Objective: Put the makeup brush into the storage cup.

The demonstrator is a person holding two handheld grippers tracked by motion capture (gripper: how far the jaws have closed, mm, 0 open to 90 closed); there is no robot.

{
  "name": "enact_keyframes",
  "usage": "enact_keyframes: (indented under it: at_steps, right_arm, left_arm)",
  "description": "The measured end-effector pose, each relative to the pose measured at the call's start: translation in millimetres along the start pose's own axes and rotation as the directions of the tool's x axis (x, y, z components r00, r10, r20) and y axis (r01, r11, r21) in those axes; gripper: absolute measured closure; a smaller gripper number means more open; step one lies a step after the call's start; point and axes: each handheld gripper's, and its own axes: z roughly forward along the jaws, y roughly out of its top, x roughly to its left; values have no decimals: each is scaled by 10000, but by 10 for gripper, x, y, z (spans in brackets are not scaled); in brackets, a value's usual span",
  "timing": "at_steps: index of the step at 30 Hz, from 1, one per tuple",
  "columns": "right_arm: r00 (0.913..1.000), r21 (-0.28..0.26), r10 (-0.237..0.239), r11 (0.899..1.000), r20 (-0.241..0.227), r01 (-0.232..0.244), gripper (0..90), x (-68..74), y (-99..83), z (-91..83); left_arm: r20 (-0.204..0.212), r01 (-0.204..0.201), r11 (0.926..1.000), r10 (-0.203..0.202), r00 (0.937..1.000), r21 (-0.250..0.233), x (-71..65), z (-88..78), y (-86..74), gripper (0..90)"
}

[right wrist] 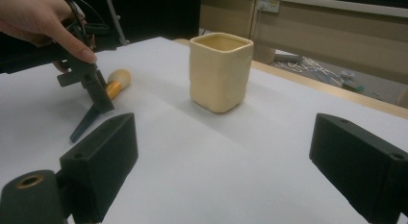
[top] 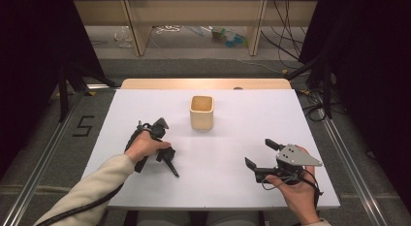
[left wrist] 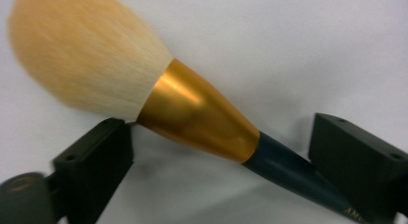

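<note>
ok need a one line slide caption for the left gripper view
Left gripper with open jaws straddling a makeup brush lying on the white table.

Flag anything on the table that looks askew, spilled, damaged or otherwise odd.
Nothing stands out. The makeup brush lies flat on the white table, intact, between the jaws of the open left tool. The cream cup stands upright with nothing spilled around it.

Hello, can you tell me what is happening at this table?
A person works with two hand-held grippers. The left gripper is lowered over a makeup brush with cream bristles, gold collar and dark handle, lying on the white table; its jaws straddle it, not yet clamped. The right gripper rests open. A cream square cup stands behind.
</note>
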Motion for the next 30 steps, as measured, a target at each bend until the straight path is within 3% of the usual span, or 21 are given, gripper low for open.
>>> enact_keyframes:
  at_steps: [3,5,8,13,14,16,19,20,21,24,25,26,30]
  right_arm:
    - [9999,174,136,9998,-103,-134,107,8,0,-7]
    - [10000,55,-48,10000,-50,48,108,-4,1,-2]
    - [9998,185,160,9997,-102,-158,109,8,1,-7]
    - [10000,78,1,10000,-42,0,111,-3,-1,0]
    - [10000,274,-11,9996,-46,12,111,-4,4,-15]
    - [10000,275,-22,9996,-30,23,111,-5,4,-15]
    - [10000,224,-14,9997,-31,15,111,-4,2,-9]
    - [10000,-100,4,9999,-83,-5,111,-2,-8,18]
    - [10000,-98,15,10000,-89,-16,112,-2,-8,18]
    - [10000,-99,13,10000,-87,-14,112,-3,-8,18]
    - [10000,283,-18,9996,-39,19,113,-6,3,-14]
    - [10000,-90,7,10000,-83,-8,113,-4,-8,18]
    - [10000,47,17,10000,-72,-16,115,-2,-7,12]
  left_arm:
    - [-80,-152,9999,152,9999,9,5,-7,-3,167]
    - [-187,-285,9996,285,9994,13,1,-10,-4,195]
    - [-271,-487,9988,489,9984,96,3,-20,-3,221]
    - [-283,-859,9962,862,9959,120,12,-38,-7,277]
    - [-295,-957,9953,961,9949,138,14,-42,-7,291]
    - [-284,-1047,9941,1039,9942,-269,12,-19,-24,324]
    - [-229,-1450,9892,1445,9892,-216,17,-38,-17,383]
    - [-217,-1587,9871,1583,9872,-222,20,-40,-18,403]
    - [-208,-1690,9855,1686,9855,-179,23,-47,-17,421]
    - [-190,-1878,9818,1873,9821,-295,23,-48,-21,466]
    - [-162,-1869,9818,1865,9823,-331,18,-49,-22,483]
    - [-115,-1970,9800,1968,9804,-266,22,-58,-20,501]
    - [-33,-2086,9774,2086,9780,-327,21,-58,-19,575]
